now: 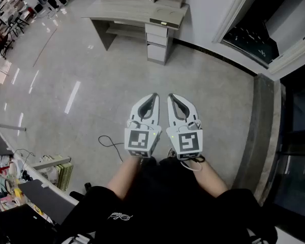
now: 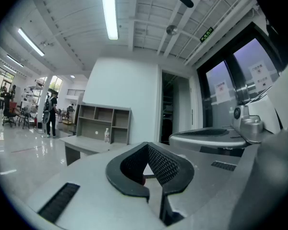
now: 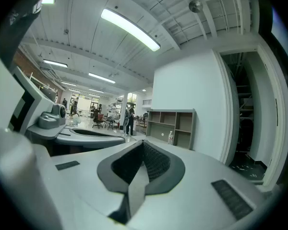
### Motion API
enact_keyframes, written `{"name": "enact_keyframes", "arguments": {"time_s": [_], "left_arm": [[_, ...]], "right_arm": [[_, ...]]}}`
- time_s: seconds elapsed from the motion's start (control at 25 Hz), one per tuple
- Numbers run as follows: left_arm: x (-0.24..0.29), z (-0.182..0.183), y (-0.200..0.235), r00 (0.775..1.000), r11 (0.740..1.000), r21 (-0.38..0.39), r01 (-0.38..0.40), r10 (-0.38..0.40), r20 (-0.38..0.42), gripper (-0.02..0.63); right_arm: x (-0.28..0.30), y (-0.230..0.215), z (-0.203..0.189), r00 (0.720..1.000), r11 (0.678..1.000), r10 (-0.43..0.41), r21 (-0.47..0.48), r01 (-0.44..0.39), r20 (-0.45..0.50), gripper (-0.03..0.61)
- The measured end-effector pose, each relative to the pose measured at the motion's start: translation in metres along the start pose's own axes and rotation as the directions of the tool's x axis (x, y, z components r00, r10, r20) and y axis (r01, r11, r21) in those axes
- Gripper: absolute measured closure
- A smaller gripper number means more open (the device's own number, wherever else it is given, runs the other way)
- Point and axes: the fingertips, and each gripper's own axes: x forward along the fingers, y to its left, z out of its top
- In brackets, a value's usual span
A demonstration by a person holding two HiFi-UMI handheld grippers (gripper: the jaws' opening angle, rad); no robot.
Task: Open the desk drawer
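Observation:
A grey desk [image 1: 137, 9] stands far ahead against the white wall, with a stack of drawers [image 1: 157, 40] under its right end; the drawer fronts sit flush. A shelf unit [image 2: 103, 123] and a small bottle [image 2: 106, 135] stand on the desk. My left gripper [image 1: 153, 95] and right gripper [image 1: 172, 96] are held side by side over the bare floor, well short of the desk, both pointing at it. The jaws of each meet at the tips with nothing between them. The right gripper view shows the same shelf unit [image 3: 175, 126] in the distance.
A black cable [image 1: 110, 144] lies on the floor to my left. A cluttered table [image 1: 20, 182] is at the lower left. Dark glass panels [image 1: 297, 136] run along the right, and a dark doorway [image 1: 256, 29] is right of the desk. People [image 2: 50, 114] stand far off.

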Motion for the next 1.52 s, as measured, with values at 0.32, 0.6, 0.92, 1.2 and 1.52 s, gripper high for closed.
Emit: {"name": "enact_keyframes", "arguments": {"time_s": [0.32,0.6,0.92,1.2,1.52], "left_arm": [[-0.008,-0.003,0.023,1.0,1.0,-0.012,-0.005,0.005,0.002,0.609],[-0.022,-0.014,0.047,0.999,1.0,-0.015,-0.001,0.0,-0.035,0.609],[-0.036,-0.019,0.08,0.998,0.998,-0.059,-0.013,0.01,-0.06,0.609],[-0.027,-0.034,0.089,0.995,0.998,-0.065,0.006,-0.013,-0.1,0.609],[0.064,-0.044,0.098,0.992,1.0,-0.026,0.013,-0.016,-0.126,0.609]], "right_arm": [[0.015,0.025,0.001,1.0,0.999,0.011,0.044,-0.01,-0.027,0.572],[0.029,0.051,0.003,0.999,0.998,0.018,0.057,-0.015,-0.048,0.572],[0.05,0.082,0.003,0.997,0.998,0.022,0.066,-0.017,-0.068,0.572],[0.06,0.073,-0.013,0.994,0.995,-0.013,0.095,0.023,-0.108,0.572],[0.118,0.003,-0.036,0.995,0.994,-0.022,0.106,0.032,-0.095,0.572]]}}
